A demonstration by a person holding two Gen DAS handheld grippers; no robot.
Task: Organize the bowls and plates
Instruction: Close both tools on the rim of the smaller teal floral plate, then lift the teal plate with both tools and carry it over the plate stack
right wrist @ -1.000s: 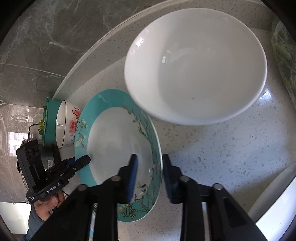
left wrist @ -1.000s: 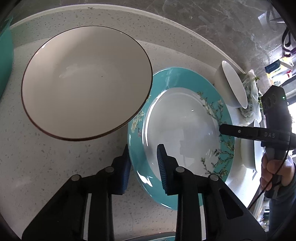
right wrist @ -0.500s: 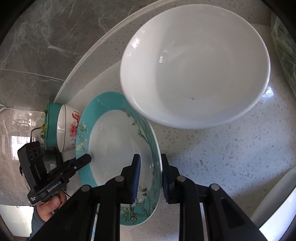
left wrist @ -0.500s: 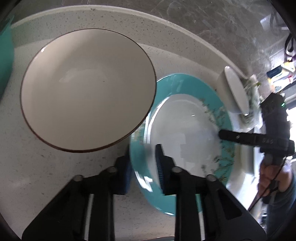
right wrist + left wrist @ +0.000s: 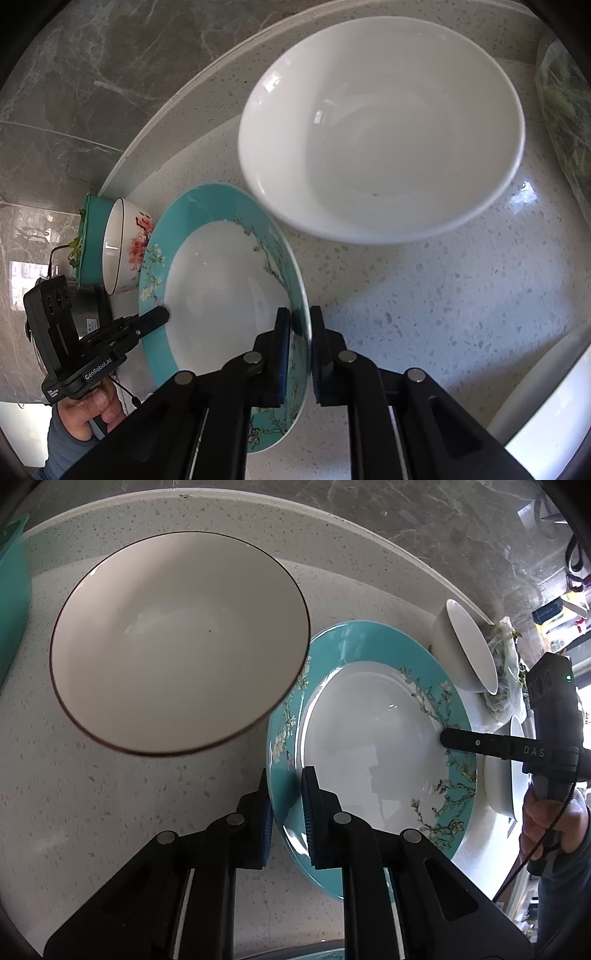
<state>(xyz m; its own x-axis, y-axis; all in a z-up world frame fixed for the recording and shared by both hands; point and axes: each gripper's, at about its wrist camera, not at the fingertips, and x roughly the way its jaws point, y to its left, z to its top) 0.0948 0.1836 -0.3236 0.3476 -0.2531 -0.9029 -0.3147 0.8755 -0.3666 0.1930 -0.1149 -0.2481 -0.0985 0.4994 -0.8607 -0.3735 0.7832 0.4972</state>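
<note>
**Two wrist views, opposite sides of one plate**

Your left wrist camera looks down close over the teal plate (image 5: pixel 369 746) from its left rim, facing right. Your right wrist camera faces back from the opposite rim. Both share the plate (image 5: pixel 221 295) and speckled counter (image 5: pixel 110 812).

A home kitchen: a speckled stone counter (image 5: pixel 110 812) with a raised curved edge meets a grey marble wall (image 5: pixel 74 92) at 12 o'clock, and bowls (image 5: pixel 177 642), a plate (image 5: pixel 221 295) and bagged greens (image 5: pixel 565 110) sit on it.
</note>
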